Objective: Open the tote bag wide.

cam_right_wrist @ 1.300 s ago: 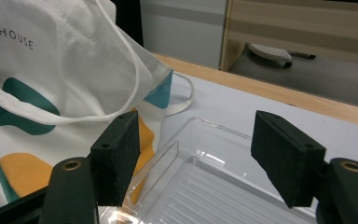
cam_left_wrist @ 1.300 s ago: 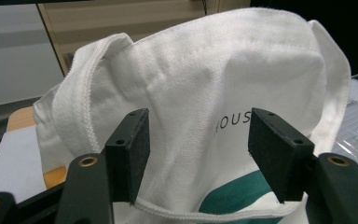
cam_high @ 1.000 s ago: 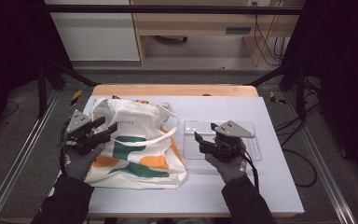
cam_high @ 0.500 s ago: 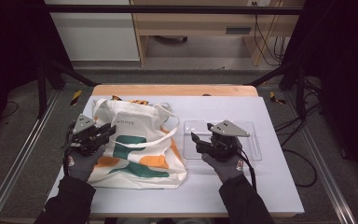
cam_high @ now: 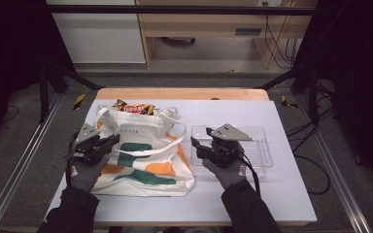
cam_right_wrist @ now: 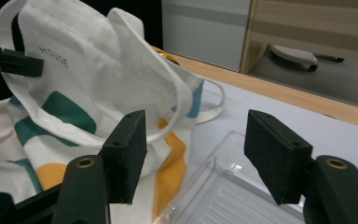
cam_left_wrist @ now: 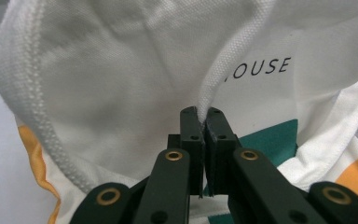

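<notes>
Closed since a second ago: left tongs (cam_left_wrist: 204, 122), now clamped on tote bag (cam_high: 141, 155) handle (cam_left_wrist: 214, 79). Right tongs (cam_right_wrist: 193, 154) apart, just narrowing, bare. Bag white with green-orange shapes, near tabletop (cam_high: 291, 194) left edge.

The snack packet (cam_high: 135, 108) is being mostly hidden behind the tote bag (cam_high: 141, 160), its label too small to be read. In the left gripper view, the bag's printed word is being partly covered by a strap (cam_left_wrist: 223, 70).

White tote bag (cam_high: 141, 155), green-orange blotches; clear tray (cam_high: 260, 148); black hand-held gripper jaws.
</notes>
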